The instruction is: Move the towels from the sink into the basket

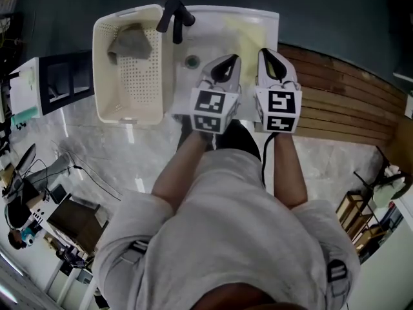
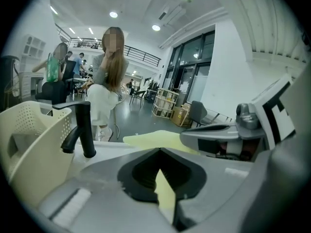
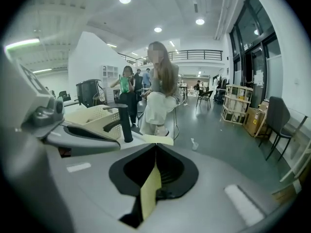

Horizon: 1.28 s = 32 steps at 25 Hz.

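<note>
One grey towel (image 1: 132,42) already lies in the cream basket (image 1: 103,89), which stands touching the sink (image 1: 226,11) on its left side. A yellow towel (image 1: 248,41) is in the sink's right half, not yet moved. Both tools are on it: the left hand-held gripper (image 1: 226,66) and the right hand-held gripper (image 1: 271,62) hang over the sink's near edge, each with its jaws clamped on a fold of the yellow cloth. So the task looks roughly half done — what remains, by my reading, is to lift this towel out and carry it left of the sink into the basket. Whether another towel lies under it cannot be told.

The counter (image 1: 103,147) around the sink is pale and marble-like; right of the sink it gives way to wooden slats (image 1: 342,108). Behind the sink opens a large hall — dark floor, round ceiling lights, a railed gallery, tall glass walls, chairs, and people standing about.
</note>
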Each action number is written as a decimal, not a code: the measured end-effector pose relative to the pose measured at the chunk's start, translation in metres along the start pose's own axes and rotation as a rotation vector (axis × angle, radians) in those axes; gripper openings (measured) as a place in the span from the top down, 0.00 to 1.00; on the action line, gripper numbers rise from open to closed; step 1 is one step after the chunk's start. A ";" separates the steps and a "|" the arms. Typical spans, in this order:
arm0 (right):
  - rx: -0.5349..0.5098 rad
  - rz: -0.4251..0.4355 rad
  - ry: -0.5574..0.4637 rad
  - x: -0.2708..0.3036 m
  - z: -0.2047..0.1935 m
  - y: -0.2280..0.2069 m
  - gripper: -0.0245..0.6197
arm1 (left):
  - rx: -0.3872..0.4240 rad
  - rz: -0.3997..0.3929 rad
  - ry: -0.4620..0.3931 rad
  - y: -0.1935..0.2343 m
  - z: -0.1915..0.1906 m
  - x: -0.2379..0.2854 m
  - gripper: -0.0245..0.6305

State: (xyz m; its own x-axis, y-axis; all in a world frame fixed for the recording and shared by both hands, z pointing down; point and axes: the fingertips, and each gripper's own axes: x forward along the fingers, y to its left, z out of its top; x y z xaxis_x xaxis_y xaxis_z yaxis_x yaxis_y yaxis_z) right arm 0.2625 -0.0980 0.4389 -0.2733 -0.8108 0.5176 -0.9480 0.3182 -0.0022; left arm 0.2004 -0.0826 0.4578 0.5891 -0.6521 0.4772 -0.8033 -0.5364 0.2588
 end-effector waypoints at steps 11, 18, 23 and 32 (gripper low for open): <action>-0.053 0.057 -0.102 -0.017 0.051 0.052 0.95 | 0.007 0.068 -0.080 0.025 0.021 -0.053 0.93; -0.100 0.119 -0.150 -0.018 0.080 0.096 0.95 | -0.003 0.121 -0.137 0.049 0.036 -0.085 0.93; -0.135 0.171 -0.170 -0.017 0.096 0.127 0.95 | -0.021 0.172 -0.167 0.069 0.043 -0.108 0.93; -0.202 0.291 -0.192 -0.002 0.115 0.192 0.95 | -0.069 0.284 -0.213 0.111 0.039 -0.152 0.93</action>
State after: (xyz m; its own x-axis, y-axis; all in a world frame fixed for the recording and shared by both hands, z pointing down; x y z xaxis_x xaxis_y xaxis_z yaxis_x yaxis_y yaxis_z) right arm 0.0622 -0.0914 0.3392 -0.5696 -0.7433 0.3508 -0.7804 0.6230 0.0529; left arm 0.0248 -0.0641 0.3810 0.3404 -0.8709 0.3546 -0.9374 -0.2849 0.2001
